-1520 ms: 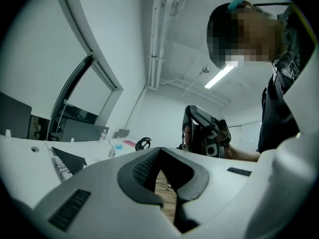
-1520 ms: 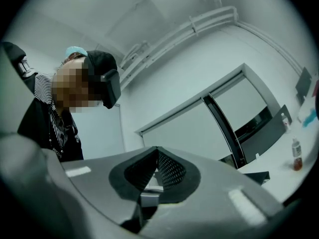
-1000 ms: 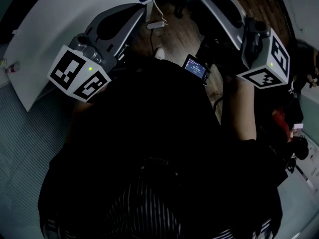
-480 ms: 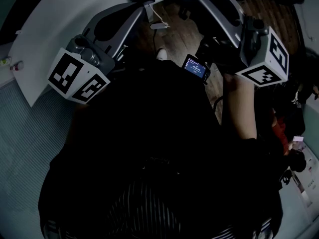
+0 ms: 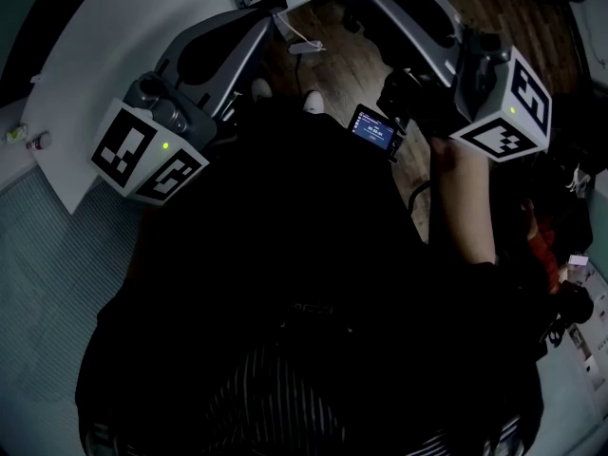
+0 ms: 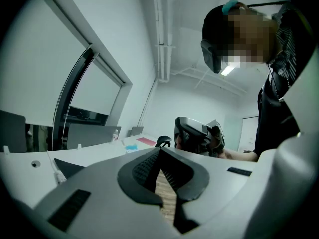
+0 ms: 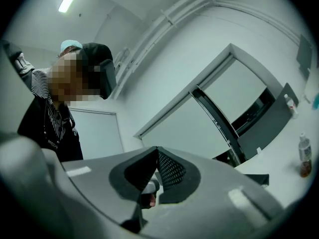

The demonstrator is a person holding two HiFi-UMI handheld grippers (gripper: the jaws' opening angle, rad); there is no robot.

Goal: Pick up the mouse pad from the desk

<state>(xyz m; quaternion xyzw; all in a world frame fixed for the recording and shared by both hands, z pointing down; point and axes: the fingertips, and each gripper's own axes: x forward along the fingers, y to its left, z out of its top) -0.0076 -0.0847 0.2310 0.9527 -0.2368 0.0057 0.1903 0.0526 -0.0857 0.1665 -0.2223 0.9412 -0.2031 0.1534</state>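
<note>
Left gripper [image 6: 159, 150]: fingers pressed together, empty, tips at the surface [image 5: 104, 65] edge. Right gripper [image 7: 157, 150]: same, near the surface.

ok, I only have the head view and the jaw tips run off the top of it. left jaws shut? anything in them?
Observer: In the left gripper view, the left gripper has its jaws together at the tips, with nothing between them.
Operator: and the right?
Observer: The right gripper is the same in its own view: jaws together, empty.
</note>
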